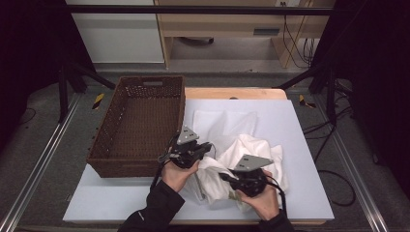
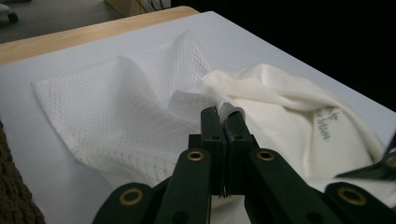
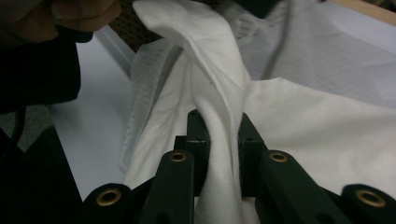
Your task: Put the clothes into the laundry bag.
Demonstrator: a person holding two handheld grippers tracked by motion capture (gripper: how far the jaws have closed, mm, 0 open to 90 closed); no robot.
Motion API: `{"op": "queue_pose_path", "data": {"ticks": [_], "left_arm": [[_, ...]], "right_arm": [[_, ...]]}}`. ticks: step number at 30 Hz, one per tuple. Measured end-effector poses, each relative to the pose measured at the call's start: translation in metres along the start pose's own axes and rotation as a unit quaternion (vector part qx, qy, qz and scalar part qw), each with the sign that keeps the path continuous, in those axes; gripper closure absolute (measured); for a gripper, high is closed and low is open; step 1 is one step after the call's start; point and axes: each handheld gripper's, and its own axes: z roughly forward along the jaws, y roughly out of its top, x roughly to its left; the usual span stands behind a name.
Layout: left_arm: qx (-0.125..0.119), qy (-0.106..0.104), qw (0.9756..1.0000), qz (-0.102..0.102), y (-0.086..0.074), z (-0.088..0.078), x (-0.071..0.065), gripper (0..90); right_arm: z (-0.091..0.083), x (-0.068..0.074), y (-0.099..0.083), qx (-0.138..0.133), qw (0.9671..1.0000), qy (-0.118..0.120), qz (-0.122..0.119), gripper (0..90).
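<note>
A crumpled white cloth [image 1: 251,147] lies on the white table top, partly over a flat waffle-weave towel [image 1: 225,123]. My left gripper [image 1: 209,147] is shut on a thin cloth edge; in the left gripper view that edge [image 2: 229,111] sticks out between the closed jaws [image 2: 223,122], with the waffle towel [image 2: 116,107] behind and the smooth cloth [image 2: 289,112] to the right. My right gripper [image 1: 224,175] is shut on a bunched fold of the smooth cloth [image 3: 219,84], which rises between its jaws [image 3: 219,135] in the right gripper view.
A dark brown wicker basket [image 1: 104,140] stands at the table's left side, close beside the left hand. The white table top [image 1: 300,125] ends at a wooden strip at the back. The person's left hand [image 3: 70,14] is near the top of the right gripper view.
</note>
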Motion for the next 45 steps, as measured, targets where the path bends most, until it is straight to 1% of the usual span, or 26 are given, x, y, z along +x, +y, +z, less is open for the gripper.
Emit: {"op": "queue_pose_path", "data": {"ticks": [1, 4, 7, 10, 11, 12, 13, 14, 15, 17, 19, 21, 22, 24, 25, 28, 29, 30, 31, 33, 34, 37, 41, 43, 44, 45], "left_arm": [[0.001, 0.001, 1.0000, 0.003, 0.001, 0.000, -0.002, 89.3], [-0.001, 0.001, 1.0000, 0.008, 0.001, -0.002, -0.003, 89.4], [-0.005, 0.000, 1.0000, 0.005, 0.000, -0.005, -0.004, 89.4], [0.000, 0.004, 1.0000, 0.002, -0.004, -0.005, -0.002, 89.4], [0.001, 0.002, 1.0000, -0.002, -0.006, -0.004, 0.000, 89.4], [-0.001, 0.001, 1.0000, -0.005, -0.007, -0.004, 0.002, 89.4], [0.000, 0.003, 1.0000, -0.005, -0.007, -0.006, 0.004, 89.4], [-0.002, 0.003, 1.0000, -0.007, -0.007, -0.006, 0.005, 89.3], [-0.003, 0.005, 0.9999, -0.009, -0.008, -0.007, 0.007, 89.3], [-0.003, 0.008, 0.9999, -0.008, -0.008, -0.009, 0.009, 89.3], [-0.001, 0.010, 0.9999, -0.009, -0.009, -0.009, 0.010, 89.3], [0.001, 0.008, 0.9999, -0.006, -0.010, -0.008, 0.010, 89.3], [0.001, 0.009, 0.9999, -0.005, -0.010, -0.007, 0.009, 89.3], [0.000, 0.008, 1.0000, -0.004, -0.009, -0.006, 0.008, 89.3], [0.000, 0.007, 1.0000, -0.002, -0.009, -0.006, 0.008, 89.3], [0.002, 0.007, 1.0000, 0.004, -0.007, -0.006, 0.008, 89.3], [0.003, 0.008, 1.0000, 0.004, -0.007, -0.006, 0.008, 89.3], [0.004, 0.007, 1.0000, 0.005, -0.007, -0.005, 0.008, 89.3], [0.005, 0.007, 0.9999, 0.005, -0.008, -0.004, 0.009, 89.3], [0.005, 0.006, 1.0000, 0.002, -0.008, -0.003, 0.008, 89.3], [0.004, 0.006, 1.0000, 0.003, -0.008, -0.003, 0.009, 89.3], [0.001, 0.009, 1.0000, 0.000, -0.006, -0.005, 0.010, 89.3], [-0.002, 0.015, 0.9999, -0.006, -0.001, -0.006, 0.014, 89.3], [-0.006, 0.017, 0.9998, -0.007, 0.005, -0.007, 0.013, 89.3], [-0.007, 0.017, 0.9998, -0.006, 0.007, -0.008, 0.011, 89.4], [-0.008, 0.018, 0.9998, -0.002, 0.010, -0.008, 0.009, 89.4]], "right_arm": [[0.007, 0.001, 0.002, 0.001, 1.0000, 0.004, -0.001, 80.2], [0.039, -0.003, 0.007, 0.005, 0.9996, 0.006, 0.027, 79.9], [0.064, -0.013, 0.005, 0.017, 0.9977, -0.028, 0.059, 79.5], [0.080, -0.021, 0.001, 0.015, 0.9915, -0.084, 0.098, 78.8], [0.083, -0.021, 0.001, 0.013, 0.9899, -0.096, 0.103, 78.0], [0.083, -0.021, 0.002, 0.015, 0.9901, -0.095, 0.103, 76.3], [0.082, -0.020, 0.002, 0.014, 0.9910, -0.088, 0.099, 72.2], [0.078, -0.021, 0.001, 0.008, 0.9939, -0.065, 0.089, 65.5], [0.074, -0.022, 0.001, 0.000, 0.9951, -0.045, 0.088, 62.1], [0.050, -0.026, -0.001, -0.042, 0.9944, -0.004, 0.097, 55.1], [0.028, -0.031, -0.001, -0.074, 0.9921, 0.005, 0.102, 50.1], [0.006, -0.039, 0.000, -0.085, 0.9923, -0.026, 0.086, 43.3], [-0.001, -0.046, 0.000, -0.075, 0.9925, -0.059, 0.076, 38.0], [0.002, -0.060, -0.004, -0.041, 0.9921, -0.095, 0.070, 30.5], [0.007, -0.066, -0.006, -0.029, 0.9920, -0.103, 0.067, 29.2], [0.035, -0.086, -0.020, 0.035, 0.9891, -0.118, 0.081, 23.5], [0.045, -0.090, -0.024, 0.048, 0.9887, -0.111, 0.089, 25.0], [0.051, -0.092, -0.027, 0.055, 0.9886, -0.099, 0.099, 31.5], [0.054, -0.092, -0.028, 0.059, 0.9886, -0.088, 0.107, 44.2], [0.054, -0.088, -0.024, 0.066, 0.9891, -0.075, 0.108, 71.0], [0.052, -0.087, -0.023, 0.070, 0.9893, -0.071, 0.106, 78.8], [0.038, -0.085, -0.022, 0.059, 0.9895, -0.056, 0.119, 82.5], [0.000, -0.069, -0.015, -0.012, 0.9962, -0.021, 0.084, 84.5], [-0.020, -0.053, -0.008, -0.060, 0.9960, 0.015, 0.065, 84.6], [-0.026, -0.045, -0.004, -0.076, 0.9954, 0.025, 0.053, 84.6], [-0.028, -0.038, 0.000, -0.079, 0.9954, 0.035, 0.042, 84.5]]}}
